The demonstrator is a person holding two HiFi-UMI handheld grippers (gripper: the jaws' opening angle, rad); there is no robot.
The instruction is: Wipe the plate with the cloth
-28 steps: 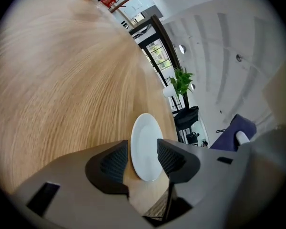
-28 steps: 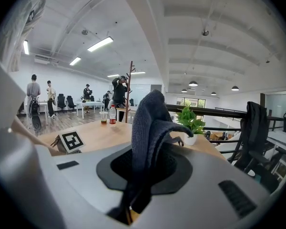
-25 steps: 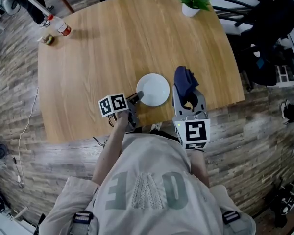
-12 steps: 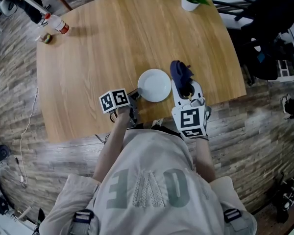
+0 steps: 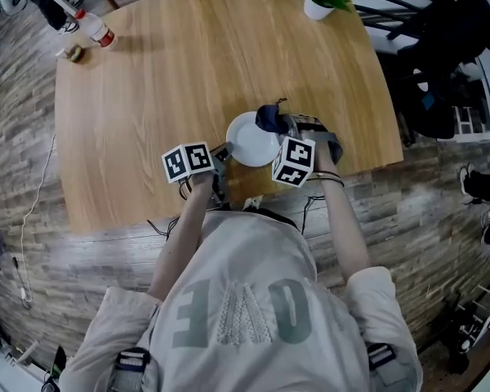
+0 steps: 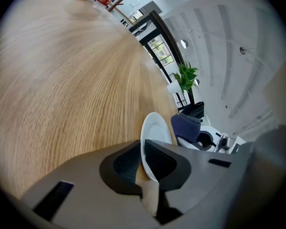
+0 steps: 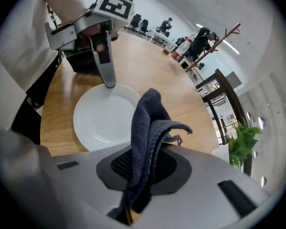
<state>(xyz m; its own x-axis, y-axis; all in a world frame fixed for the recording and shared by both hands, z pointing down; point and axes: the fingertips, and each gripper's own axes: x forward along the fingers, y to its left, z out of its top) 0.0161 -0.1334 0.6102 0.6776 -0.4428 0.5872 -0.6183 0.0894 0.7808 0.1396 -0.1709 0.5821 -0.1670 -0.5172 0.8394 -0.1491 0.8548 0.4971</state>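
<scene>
Just at plate rim, cloth

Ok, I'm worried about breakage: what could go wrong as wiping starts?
The left tool pinches the plate only at its rim, so pressure from the cloth could pivot or slip it.
The right tool grips the cloth by a fold; it might pull free.
The plate sits near the table edge and could slide off.
</scene>
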